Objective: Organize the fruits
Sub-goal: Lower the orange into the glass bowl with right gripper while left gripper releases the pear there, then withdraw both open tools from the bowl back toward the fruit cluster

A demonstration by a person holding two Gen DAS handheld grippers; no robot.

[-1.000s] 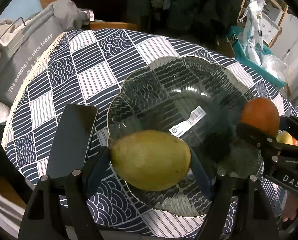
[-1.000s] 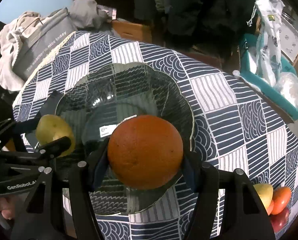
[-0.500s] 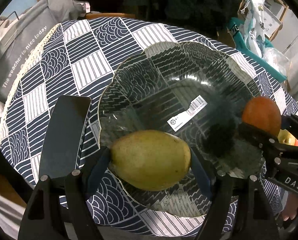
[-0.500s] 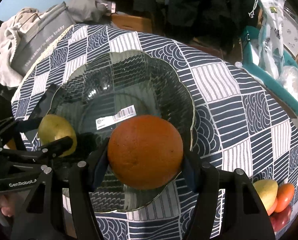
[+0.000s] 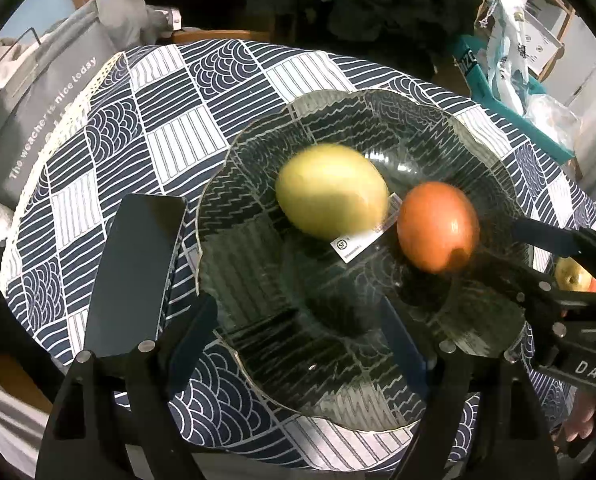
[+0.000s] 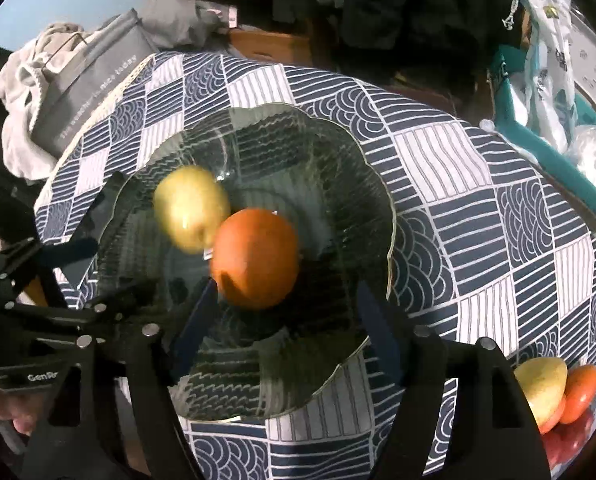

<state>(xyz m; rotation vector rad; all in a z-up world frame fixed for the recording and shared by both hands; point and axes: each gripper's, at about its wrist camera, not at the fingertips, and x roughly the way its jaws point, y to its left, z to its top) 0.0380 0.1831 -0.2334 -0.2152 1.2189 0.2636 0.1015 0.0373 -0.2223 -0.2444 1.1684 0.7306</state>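
Note:
A yellow-green mango (image 5: 331, 192) and an orange (image 5: 437, 228) lie blurred, side by side, in the clear glass bowl (image 5: 214, 200) on the patterned tablecloth. My left gripper (image 5: 298, 320) hangs over the bowl's near side; its jaws are opening and nothing is between them. The mango is past its fingertips. In the right wrist view the orange (image 6: 256, 258) sits just beyond my right gripper (image 6: 286, 288), whose jaws are opening, with its pads off the fruit. The mango (image 6: 192, 206) lies to the orange's left in the bowl (image 6: 389, 216).
A black phone (image 5: 134, 272) lies left of the bowl. A grey lettered bag (image 5: 50, 120) stands beyond the table's left edge. Several more fruits (image 6: 549, 392) sit at the table's near right. A teal crate (image 6: 537, 148) with plastic bags is off the far right.
Both grippers have let go: the mango and the orange have dropped from between the fingers into the bowl and lie further in. The hands have stayed over the bowl.

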